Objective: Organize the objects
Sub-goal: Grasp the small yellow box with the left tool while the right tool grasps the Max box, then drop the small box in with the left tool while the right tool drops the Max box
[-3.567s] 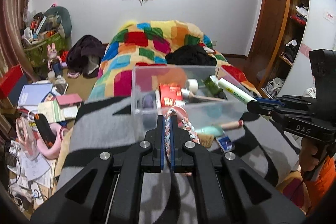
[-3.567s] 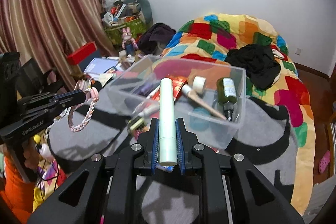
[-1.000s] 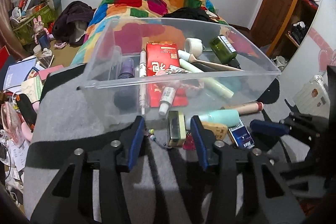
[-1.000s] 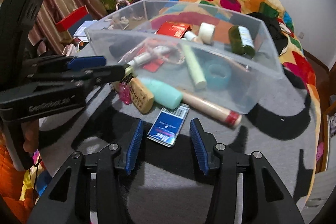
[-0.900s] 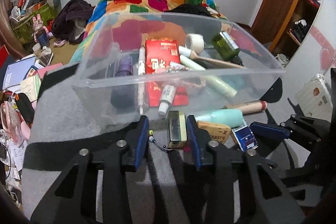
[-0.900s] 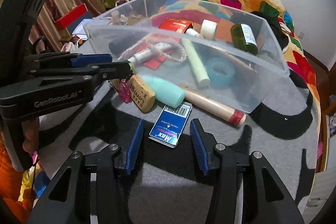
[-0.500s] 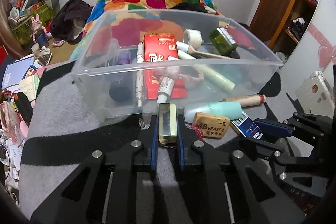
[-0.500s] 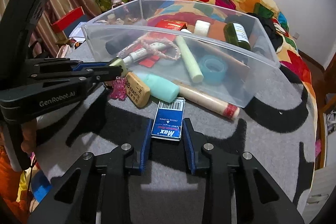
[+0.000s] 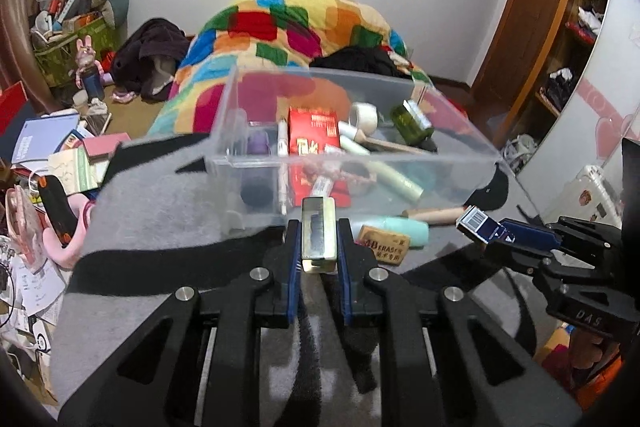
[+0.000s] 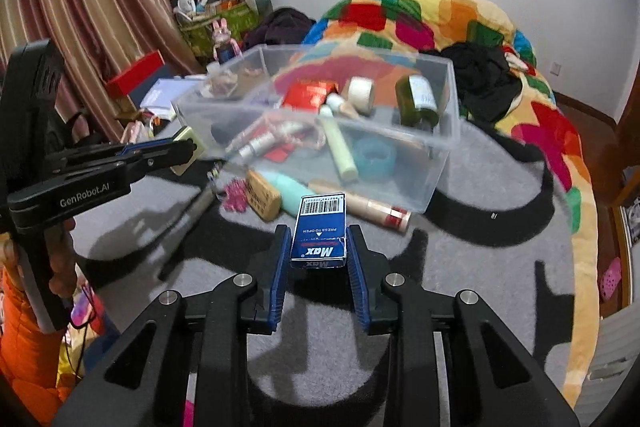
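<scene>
A clear plastic bin [image 9: 460, 163] [image 10: 442, 163] stands on the grey and black blanket and holds a red box, a green bottle, tape rolls, tubes and a braided rope. My left gripper [image 9: 319, 247] is shut on a small olive rectangular block [image 9: 319, 233] and holds it above the blanket in front of the bin; it also shows in the right wrist view [image 10: 186, 151]. My right gripper [image 10: 319, 247] is shut on a blue Max box [image 10: 320, 233], lifted above the blanket; it also shows in the left wrist view [image 9: 486, 229].
On the blanket in front of the bin lie a wooden eraser block [image 10: 262, 199], a mint bottle [image 9: 404, 229], a wooden stick with a red end [image 10: 376, 211] and a pink charm [image 10: 235, 197]. A patchwork quilt [image 9: 288, 31] lies behind. The floor at the left is cluttered.
Both grippers closed on their objects and lifted them off the blanket: the left on the olive block, the right on the blue Max box. Both pulled back from the bin.
</scene>
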{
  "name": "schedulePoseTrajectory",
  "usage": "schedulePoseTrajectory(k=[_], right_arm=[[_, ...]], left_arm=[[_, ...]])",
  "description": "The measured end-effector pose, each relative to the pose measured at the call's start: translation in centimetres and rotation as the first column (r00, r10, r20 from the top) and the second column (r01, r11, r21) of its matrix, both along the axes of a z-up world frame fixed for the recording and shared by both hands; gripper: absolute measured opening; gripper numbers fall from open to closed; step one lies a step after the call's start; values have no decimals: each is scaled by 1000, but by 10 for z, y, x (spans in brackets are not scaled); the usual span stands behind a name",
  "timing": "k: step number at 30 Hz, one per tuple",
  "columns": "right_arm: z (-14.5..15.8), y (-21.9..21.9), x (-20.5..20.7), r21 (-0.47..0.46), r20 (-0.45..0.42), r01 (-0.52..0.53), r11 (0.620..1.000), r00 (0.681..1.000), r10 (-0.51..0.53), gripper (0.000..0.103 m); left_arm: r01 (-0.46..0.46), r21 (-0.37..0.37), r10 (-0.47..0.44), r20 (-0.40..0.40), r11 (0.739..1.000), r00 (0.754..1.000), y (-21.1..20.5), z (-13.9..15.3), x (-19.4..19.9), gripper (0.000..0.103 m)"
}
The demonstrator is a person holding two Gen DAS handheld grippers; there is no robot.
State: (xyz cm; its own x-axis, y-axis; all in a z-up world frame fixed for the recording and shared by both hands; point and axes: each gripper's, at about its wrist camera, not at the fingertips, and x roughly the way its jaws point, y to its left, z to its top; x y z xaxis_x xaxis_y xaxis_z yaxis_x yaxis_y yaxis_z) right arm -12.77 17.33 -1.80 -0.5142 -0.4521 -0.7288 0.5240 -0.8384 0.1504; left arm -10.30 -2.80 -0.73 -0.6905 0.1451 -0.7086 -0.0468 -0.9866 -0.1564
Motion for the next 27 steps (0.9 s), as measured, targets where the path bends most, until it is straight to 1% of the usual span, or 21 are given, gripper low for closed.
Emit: schedulePoseTrajectory(k=[7,13,21,24,27], right_arm=[[34,0,-6,-51,-80,11,999,997,-15,25],[49,-3,-23,-72,-117,39,997,992,-47,25],[50,-11,-49,-81,-107,71,994,991,-79,25],[46,-17,-62,-57,-103,84,995,991,-89,25],[38,-22,-81,-41,-67,90,995,993,-93,25]], left_arm=[[-24,10,25,-67,1000,997,-4,26,-1,15],[-50,12,51,-82,999,995,-7,36,-13,15],[-76,13,76,-74,997,994,-12,37,-36,15],[-85,6,85,-56,996,995,-15,33,-48,15],[-100,1,100,-40,995,994,-18,29,-59,15]])
